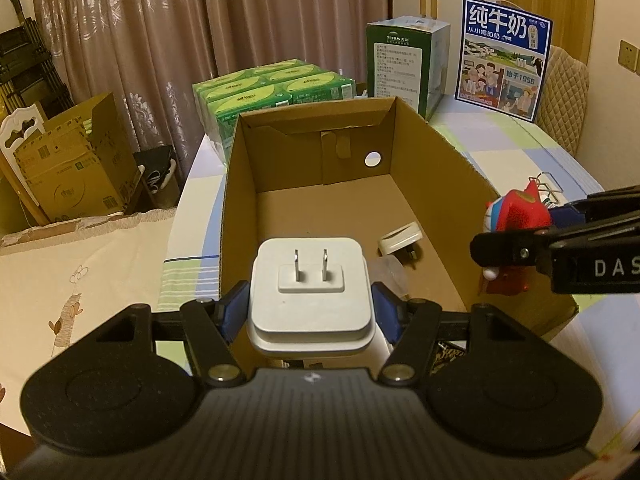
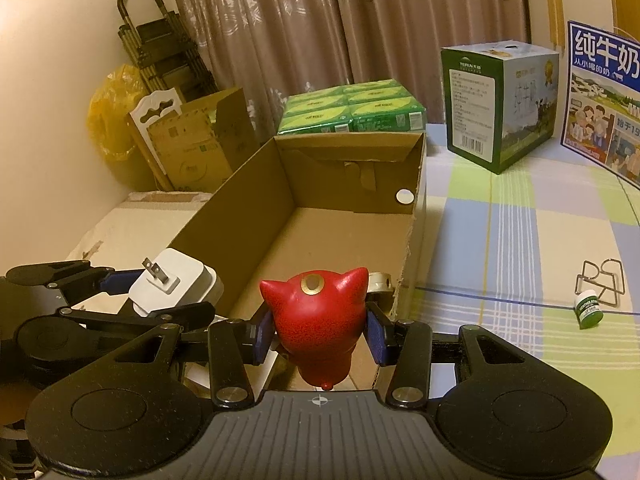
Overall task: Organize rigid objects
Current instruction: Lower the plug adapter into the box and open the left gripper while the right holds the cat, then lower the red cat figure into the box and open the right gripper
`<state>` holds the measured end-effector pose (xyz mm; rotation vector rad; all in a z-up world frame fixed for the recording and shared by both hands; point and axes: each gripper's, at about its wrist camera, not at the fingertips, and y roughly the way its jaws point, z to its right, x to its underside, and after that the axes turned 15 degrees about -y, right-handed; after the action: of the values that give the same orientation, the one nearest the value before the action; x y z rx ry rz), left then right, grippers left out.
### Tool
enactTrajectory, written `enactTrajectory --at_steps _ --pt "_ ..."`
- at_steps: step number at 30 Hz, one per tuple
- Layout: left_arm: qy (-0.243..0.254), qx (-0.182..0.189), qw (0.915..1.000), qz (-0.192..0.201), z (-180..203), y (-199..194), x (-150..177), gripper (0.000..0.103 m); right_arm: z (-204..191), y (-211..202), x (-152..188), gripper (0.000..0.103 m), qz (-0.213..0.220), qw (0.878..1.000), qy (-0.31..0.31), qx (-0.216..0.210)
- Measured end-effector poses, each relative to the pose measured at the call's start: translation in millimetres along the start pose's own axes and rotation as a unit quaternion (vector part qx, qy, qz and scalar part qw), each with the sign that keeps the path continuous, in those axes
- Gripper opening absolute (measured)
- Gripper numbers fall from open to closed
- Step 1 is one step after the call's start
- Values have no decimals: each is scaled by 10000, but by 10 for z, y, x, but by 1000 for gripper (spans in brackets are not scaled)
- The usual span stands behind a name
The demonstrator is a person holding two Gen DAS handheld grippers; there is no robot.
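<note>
Now each tool pinches its load — left tool white charger, right tool red figurine.

Red toy held over the near end of the box

The toy is clamped between the blue pads of the right gripper, its two pointed ears turned away from the camera. To the left, a white plug is gripped by the left gripper, prongs up, at the box's near left wall. On the checked cloth to the right, a small green bottle is seen lying just beside a wire puzzle.
</note>
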<state>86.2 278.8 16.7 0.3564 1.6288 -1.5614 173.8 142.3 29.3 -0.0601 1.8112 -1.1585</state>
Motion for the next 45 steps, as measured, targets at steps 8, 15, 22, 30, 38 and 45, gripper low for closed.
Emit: enactTrajectory --at_steps 8,15,22,30,38,45 --pt "101 -77 9999 48 33 8 0 60 2 -8 6 44 17 10000 40 17" --pt "81 -94 9999 73 28 -2 -19 61 29 -11 21 44 -21 10000 79 -13" --pt "18 -104 9999 126 3 -39 -45 61 41 6 26 47 -68 9999 82 -47" --pt "-70 -145 9997 187 -45 -88 -81 61 57 -80 -10 57 169 9998 89 -8" --pt "-59 -115 9995 278 32 -239 -93 61 126 -289 30 58 232 9995 148 134" --pt "-52 11 9992 385 241 -442 -122 63 235 -603 101 58 321 9989 213 268"
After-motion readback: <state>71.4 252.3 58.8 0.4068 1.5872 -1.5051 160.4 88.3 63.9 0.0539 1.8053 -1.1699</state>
